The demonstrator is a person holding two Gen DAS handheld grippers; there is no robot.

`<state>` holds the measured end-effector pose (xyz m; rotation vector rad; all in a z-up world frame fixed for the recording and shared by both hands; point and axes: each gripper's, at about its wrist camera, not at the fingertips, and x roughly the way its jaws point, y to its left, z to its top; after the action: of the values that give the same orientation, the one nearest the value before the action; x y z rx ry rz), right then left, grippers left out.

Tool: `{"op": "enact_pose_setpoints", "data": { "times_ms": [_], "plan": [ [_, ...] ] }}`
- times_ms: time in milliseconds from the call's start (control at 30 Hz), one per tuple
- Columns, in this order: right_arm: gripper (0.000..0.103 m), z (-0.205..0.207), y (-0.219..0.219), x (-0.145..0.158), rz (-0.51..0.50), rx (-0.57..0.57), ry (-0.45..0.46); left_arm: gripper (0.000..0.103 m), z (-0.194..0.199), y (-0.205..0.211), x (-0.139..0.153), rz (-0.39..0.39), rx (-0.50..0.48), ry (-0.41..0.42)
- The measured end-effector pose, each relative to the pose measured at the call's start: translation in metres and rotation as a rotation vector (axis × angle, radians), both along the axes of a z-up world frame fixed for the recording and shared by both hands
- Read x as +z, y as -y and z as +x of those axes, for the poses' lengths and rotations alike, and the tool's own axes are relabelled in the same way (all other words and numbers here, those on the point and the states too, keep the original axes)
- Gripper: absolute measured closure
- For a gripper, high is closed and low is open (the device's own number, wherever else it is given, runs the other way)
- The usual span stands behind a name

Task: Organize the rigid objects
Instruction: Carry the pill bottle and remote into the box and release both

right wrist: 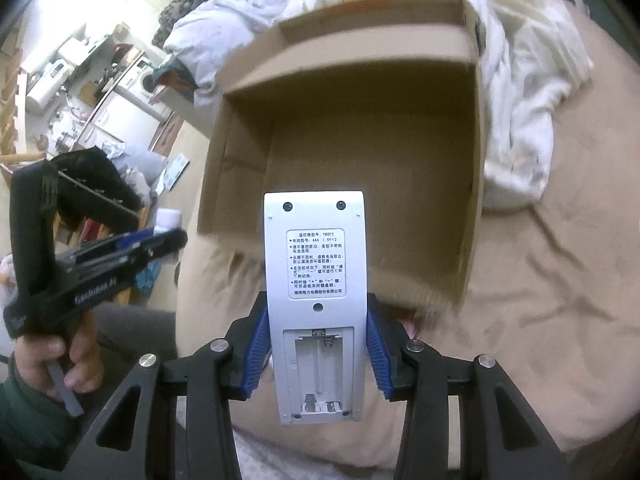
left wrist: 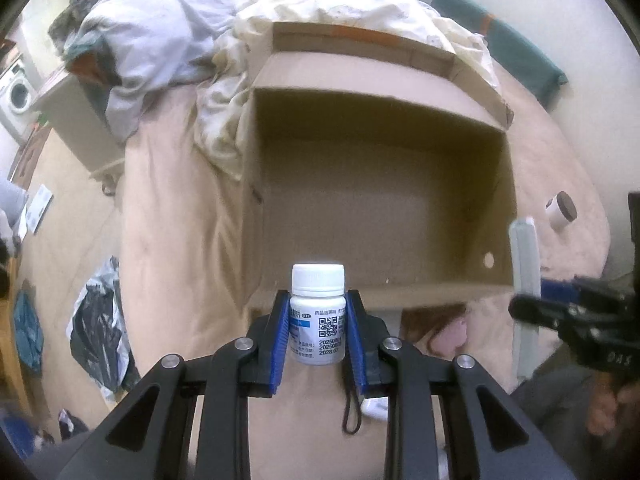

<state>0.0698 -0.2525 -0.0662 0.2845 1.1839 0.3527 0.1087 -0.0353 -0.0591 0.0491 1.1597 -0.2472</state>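
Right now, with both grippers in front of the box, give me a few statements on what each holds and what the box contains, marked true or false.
1. The left gripper grips a white pill bottle. True.
2. The right gripper holds a remote control with its battery cover in place. False: the battery bay is open and empty.
3. The cardboard box already holds several items. False: no items show inside.
4. A small white jar lies on the bed outside the box. True.

bed (left wrist: 172,200), beige sheet | on it: open cardboard box (left wrist: 376,184), crumpled white bedding (left wrist: 224,128), small white jar (left wrist: 560,210)
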Motion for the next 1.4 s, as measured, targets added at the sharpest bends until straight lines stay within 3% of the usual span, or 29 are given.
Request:
{"op": "enact_pose_setpoints", "data": {
  "times_ms": [300, 433, 600, 833, 1300, 1367, 1400],
  "plan": [
    [0.056, 0.073, -0.014, -0.019, -0.096, -0.055, 0.042, 0.079, 0.058, 0.033, -0.024, 0.048, -0.029, 0.007],
    [0.057, 0.081, -0.019, -0.041, -0.151, -0.095, 0.073, 0.079, 0.071, 0.026, -0.043, -0.020, 0.003, 0.002],
    [0.056, 0.091, -0.019, -0.050, -0.176, -0.106, 0.073, 0.079, 0.073, 0.032, -0.057, 0.050, -0.034, 0.012],
    [0.056, 0.090, -0.014, -0.051, -0.204, -0.120, 0.090, 0.079, 0.077, 0.031, -0.069, 0.086, -0.031, 0.003],
    [0.053, 0.091, -0.021, -0.051, -0.210, -0.107, 0.081, 0.079, 0.078, 0.030, -0.075, 0.101, -0.032, -0.009],
    [0.046, 0.091, -0.018, -0.049, -0.171, -0.114, 0.073, 0.072, 0.079, 0.030, -0.076, 0.083, -0.038, -0.026],
    [0.042, 0.091, -0.016, -0.048, -0.136, -0.114, 0.071, 0.058, 0.079, 0.031, -0.075, 0.066, -0.044, -0.031]
  ]
}}
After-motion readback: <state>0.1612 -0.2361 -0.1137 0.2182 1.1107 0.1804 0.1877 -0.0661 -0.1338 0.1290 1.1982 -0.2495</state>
